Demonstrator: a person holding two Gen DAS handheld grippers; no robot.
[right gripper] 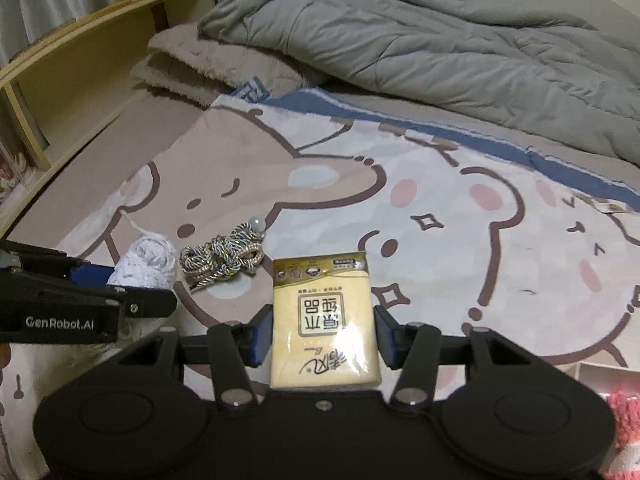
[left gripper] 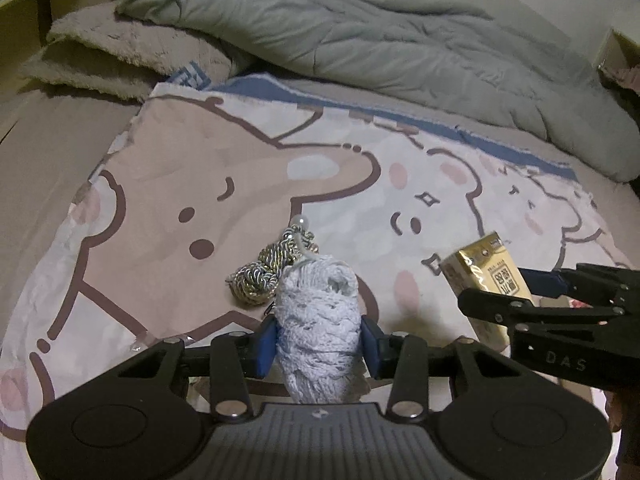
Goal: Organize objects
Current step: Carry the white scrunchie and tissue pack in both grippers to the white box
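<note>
My left gripper (left gripper: 319, 344) is shut on a roll of white knitted yarn (left gripper: 316, 320), held between its blue pads above the bear-print cloth (left gripper: 180, 184). Just beyond the roll lies a knotted silver-gold cord with a pale bead (left gripper: 276, 264). My right gripper (right gripper: 323, 338) is shut on a gold tissue pack (right gripper: 323, 320), its blue pads against the pack's sides. In the left wrist view the tissue pack (left gripper: 486, 276) shows at the right in the right gripper. In the right wrist view the yarn roll (right gripper: 146, 260) and the cord (right gripper: 224, 258) sit at the left beside the left gripper.
A rumpled grey quilt (left gripper: 360, 32) and a folded beige fleece blanket (left gripper: 128, 56) lie at the back of the bed. A wooden shelf (right gripper: 80, 52) runs along the left. A box edge with something pink (right gripper: 618, 412) shows at the lower right.
</note>
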